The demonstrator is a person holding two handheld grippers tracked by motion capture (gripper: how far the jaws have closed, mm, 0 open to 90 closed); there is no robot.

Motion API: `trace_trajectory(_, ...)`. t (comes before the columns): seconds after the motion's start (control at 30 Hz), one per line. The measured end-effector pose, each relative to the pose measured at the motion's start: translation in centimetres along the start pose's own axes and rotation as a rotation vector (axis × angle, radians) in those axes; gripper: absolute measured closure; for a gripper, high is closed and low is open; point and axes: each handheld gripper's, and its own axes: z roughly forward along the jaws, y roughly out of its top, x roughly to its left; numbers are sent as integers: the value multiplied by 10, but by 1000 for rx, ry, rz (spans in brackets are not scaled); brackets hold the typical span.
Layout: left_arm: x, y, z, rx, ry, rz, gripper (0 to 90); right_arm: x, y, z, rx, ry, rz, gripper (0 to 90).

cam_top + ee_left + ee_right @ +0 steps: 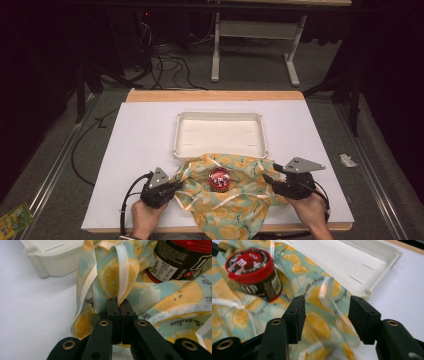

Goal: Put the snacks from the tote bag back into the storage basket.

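White laminate surface (145, 150) carries a cream plastic tray (220, 131) and, in front, a lemon-print fabric bag (235, 200) holding a red-lidded candy jar (219, 179); left claw (176, 186) pinches its strap to anchor it, right claw (270, 179) gapes, empty.

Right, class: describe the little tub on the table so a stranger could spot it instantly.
Start at the white tray mid-table; just in front of it lies the lemon-print bag. On that fabric stands the tub: round, dark-sided, with a red lid, the only rigid thing among soft yellow and pale blue folds.
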Motion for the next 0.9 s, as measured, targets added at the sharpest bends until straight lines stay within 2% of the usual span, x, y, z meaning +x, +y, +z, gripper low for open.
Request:
trace_trajectory(0.17,0,0,0,-6,-1,-4,888,8,16,23,29,10,-40,443)
trace_trajectory(0.27,1,1,1,-6,-4,-3,886,10,18,36,59,14,-43,464)
trace_trajectory(0.4,1,0,0,-4,-3,-1,890,4,13,50,118,25,-34,723)
trace_trajectory(0.57,1,0,0,3,-1,0,892,-8,0,55,154,32,15,883)
trace_trajectory(0.77,5,-1,9,40,20,4,884,-17,-17,64,185,35,53,900)
trace_trajectory(0.9,6,0,8,32,32,-8,844,-15,-22,70,194,34,58,900)
